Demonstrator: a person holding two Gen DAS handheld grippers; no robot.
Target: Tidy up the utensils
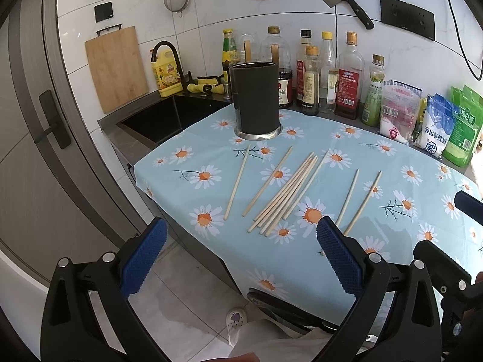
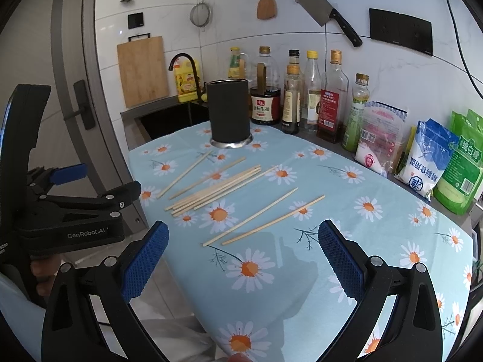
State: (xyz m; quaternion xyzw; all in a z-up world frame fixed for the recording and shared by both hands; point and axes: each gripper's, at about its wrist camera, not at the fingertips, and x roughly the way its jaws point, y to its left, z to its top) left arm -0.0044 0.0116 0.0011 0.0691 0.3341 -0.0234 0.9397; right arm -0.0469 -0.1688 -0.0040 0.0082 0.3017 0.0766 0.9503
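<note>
Several wooden chopsticks [image 1: 286, 193] lie scattered on the daisy-print tablecloth [image 1: 377, 163]; they also show in the right wrist view [image 2: 217, 190], with two lying apart nearer me [image 2: 262, 220]. A dark cylindrical utensil holder [image 1: 256, 99] stands upright behind them, also in the right wrist view [image 2: 229, 114]. My left gripper [image 1: 241, 256] is open and empty, held near the table's front left edge, short of the chopsticks. My right gripper [image 2: 243, 259] is open and empty above the front of the table. The left gripper's body shows at the left of the right wrist view [image 2: 69, 208].
Sauce and oil bottles [image 1: 332, 72] line the back wall, with bags of salt and sugar [image 2: 431, 160] at the right. A black sink [image 1: 157, 117] with a faucet lies left of the cloth. A cutting board [image 1: 116, 69], cleaver [image 2: 323, 9] and spatula hang on the wall.
</note>
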